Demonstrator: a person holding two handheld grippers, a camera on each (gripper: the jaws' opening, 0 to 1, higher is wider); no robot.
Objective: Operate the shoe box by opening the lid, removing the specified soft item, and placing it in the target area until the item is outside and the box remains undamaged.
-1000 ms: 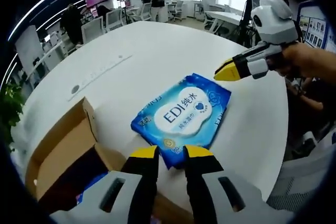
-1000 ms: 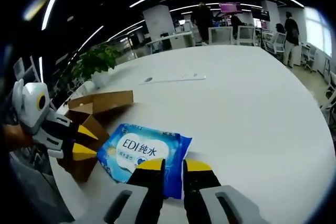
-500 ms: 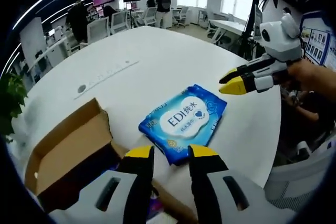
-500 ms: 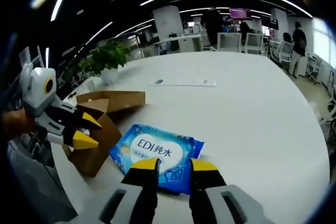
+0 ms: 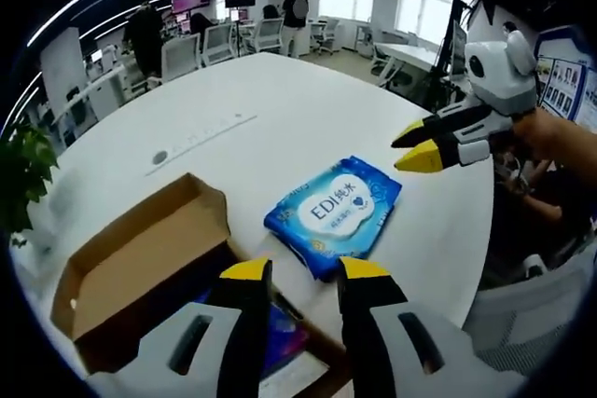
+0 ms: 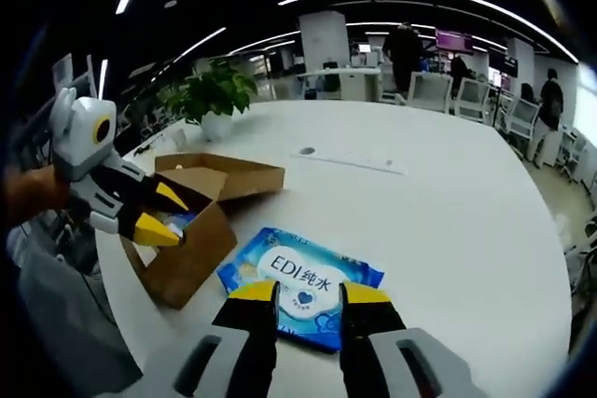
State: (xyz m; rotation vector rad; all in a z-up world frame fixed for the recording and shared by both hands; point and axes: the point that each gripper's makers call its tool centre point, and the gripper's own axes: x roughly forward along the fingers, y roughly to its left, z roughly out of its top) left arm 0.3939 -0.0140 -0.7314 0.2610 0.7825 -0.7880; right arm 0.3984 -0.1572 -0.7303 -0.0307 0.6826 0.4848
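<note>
Count: 1 box, 1 wipes pack, 2 grippers, 1 desk.
1 open cardboard shoe box [image 5: 140,272] lower left; 1 blue wipes pack [image 5: 334,214] mid-frame; 1 white desk [image 5: 280,137]; left gripper [image 5: 303,272] w/ 2 yellow fingers [image 5: 244,272] at bottom, right gripper [image 5: 418,144] upper right; 1 potted plant [image 6: 213,95] upper left in right gripper view.

Wipes pack [image 5: 334,214] (blue) beside open box [image 5: 140,267].
</note>
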